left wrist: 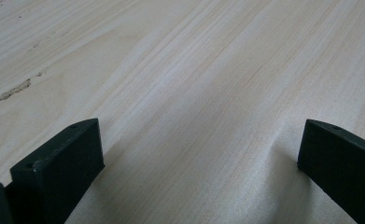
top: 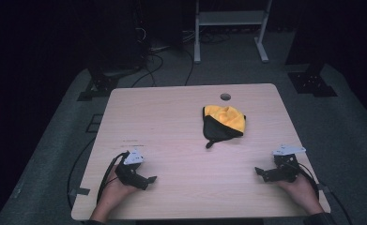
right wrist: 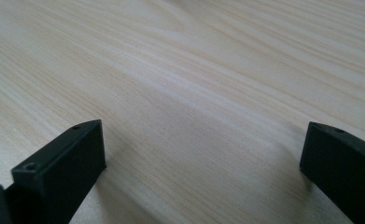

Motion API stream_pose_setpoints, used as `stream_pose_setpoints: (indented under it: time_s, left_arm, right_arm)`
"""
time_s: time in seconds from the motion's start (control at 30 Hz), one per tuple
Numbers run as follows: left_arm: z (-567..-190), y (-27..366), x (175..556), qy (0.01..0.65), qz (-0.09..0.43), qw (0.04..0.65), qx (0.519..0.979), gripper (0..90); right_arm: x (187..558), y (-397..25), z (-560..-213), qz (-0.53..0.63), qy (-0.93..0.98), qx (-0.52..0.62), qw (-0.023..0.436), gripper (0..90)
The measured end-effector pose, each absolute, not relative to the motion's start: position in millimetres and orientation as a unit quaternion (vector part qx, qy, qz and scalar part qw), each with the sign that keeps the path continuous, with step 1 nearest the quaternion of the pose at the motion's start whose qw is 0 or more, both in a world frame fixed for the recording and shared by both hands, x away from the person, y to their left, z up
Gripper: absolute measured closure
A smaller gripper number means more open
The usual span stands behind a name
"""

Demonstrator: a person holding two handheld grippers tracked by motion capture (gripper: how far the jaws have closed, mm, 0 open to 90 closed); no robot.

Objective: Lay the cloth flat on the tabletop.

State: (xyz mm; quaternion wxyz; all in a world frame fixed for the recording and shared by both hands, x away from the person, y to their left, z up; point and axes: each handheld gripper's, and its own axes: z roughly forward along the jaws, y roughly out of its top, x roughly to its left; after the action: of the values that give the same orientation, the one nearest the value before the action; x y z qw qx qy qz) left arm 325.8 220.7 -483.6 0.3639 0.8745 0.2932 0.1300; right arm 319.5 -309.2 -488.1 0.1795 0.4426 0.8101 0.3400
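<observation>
On the near edge of the bench [top: 172, 122] I hold one claw in each hand. My left claw [top: 151, 179] rests at the near left, jaws spread wide with bare wood between them, tips pointing toward the middle. My right claw [top: 259, 171] rests at the near right, likewise spread and gripping nothing, tips pointing inward. A cap [top: 223, 123], yellow with a black part and a short black strap, lies crumpled on the far half of the bench, right of centre, well apart from both claws. No brand or label on the cap can be read. Faint marks [top: 130, 139] on the wood beyond my left claw are too small to read. A round hole [top: 225, 97] sits near the far edge. Both gripper views cut off the jaws at the bottom edge.
</observation>
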Motion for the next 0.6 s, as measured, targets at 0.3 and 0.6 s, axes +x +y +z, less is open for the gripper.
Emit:
stream_pose_setpoints:
  time_s: [0.3, 0.6]
  left_arm:
    - [-483.6, 220.3, 326.0, 0.296, 0.131, 0.364, 0.874, 0.0]
    - [-483.6, 220.5, 325.1, 0.297, 0.131, 0.364, 0.873, 0.0]
  right_arm:
    - [320.8, -311.2, -487.8, 0.339, 0.809, 0.445, 0.181, 0.3]
    - [319.0, -313.0, -473.6, 0.340, 0.814, 0.440, 0.172, 14.4]
